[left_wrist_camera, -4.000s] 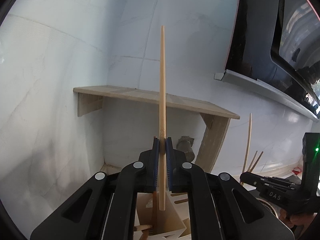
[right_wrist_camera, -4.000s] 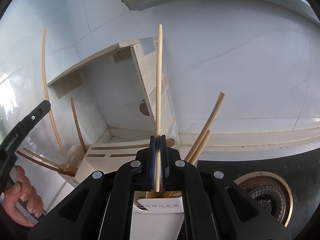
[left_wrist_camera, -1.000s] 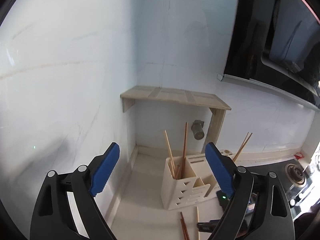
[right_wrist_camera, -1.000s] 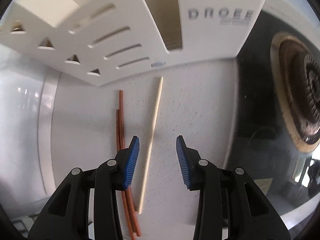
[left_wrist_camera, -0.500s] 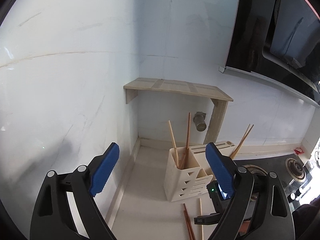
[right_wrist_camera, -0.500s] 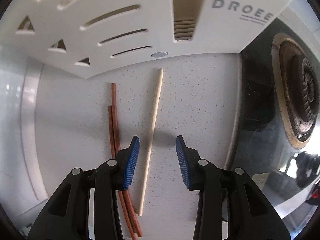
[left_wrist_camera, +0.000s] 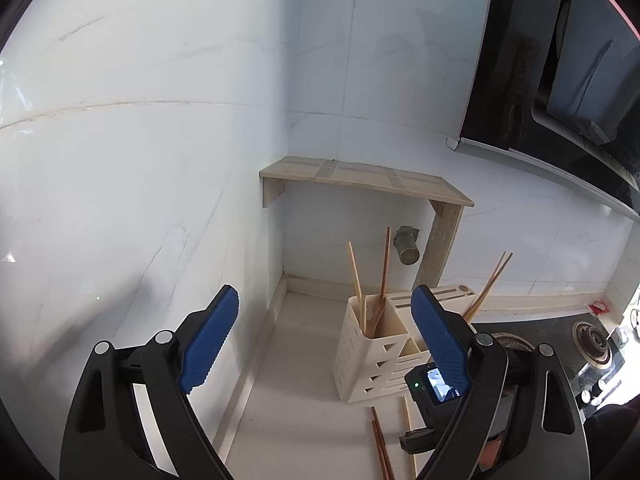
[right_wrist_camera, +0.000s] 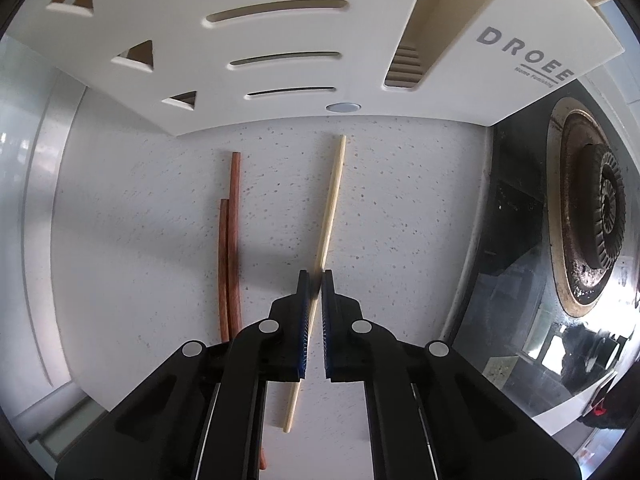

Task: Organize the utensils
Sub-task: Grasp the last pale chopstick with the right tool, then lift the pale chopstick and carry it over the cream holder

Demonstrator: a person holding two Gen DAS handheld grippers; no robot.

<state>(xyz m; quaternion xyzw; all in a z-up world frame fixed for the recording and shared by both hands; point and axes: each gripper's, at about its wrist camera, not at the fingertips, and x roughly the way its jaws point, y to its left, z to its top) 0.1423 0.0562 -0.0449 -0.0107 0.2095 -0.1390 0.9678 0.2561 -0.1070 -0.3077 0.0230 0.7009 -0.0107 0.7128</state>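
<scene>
Your right tool (right_wrist_camera: 315, 280) points down at the speckled white worktop (right_wrist_camera: 400, 208), and its jaws have just been closing; the blue pads now pinch the pale chopstick (right_wrist_camera: 331, 200) partway along its length, the thin end running toward the white utensil holder (right_wrist_camera: 280, 40) and the other end passing under the tool. Just to the left of that tool lie two reddish-brown chopsticks (right_wrist_camera: 232, 240) side by side, close to the left finger but apart from the pale one. The holder's slotted wall stands directly ahead of the pale stick's tip, with only a little bare worktop between them. To the right the worktop ends at the black glass hob, where a gas burner (right_wrist_camera: 592, 216) sits. Your left tool (left_wrist_camera: 326, 340) hangs higher up with its jaws spread wide and nothing between them, looking toward the corner of the tiled walls. From there you see the holder (left_wrist_camera: 360, 360) with several chopsticks standing in its compartments, a small tiled shelf (left_wrist_camera: 360, 178) above it, and a dark range hood (left_wrist_camera: 560, 60) at upper right. There is open worktop to the left of the holder, up to the wall. The left tool's right finger covers part of the holder, and the sticks lying on the worktop are cut off by the lower edge.
</scene>
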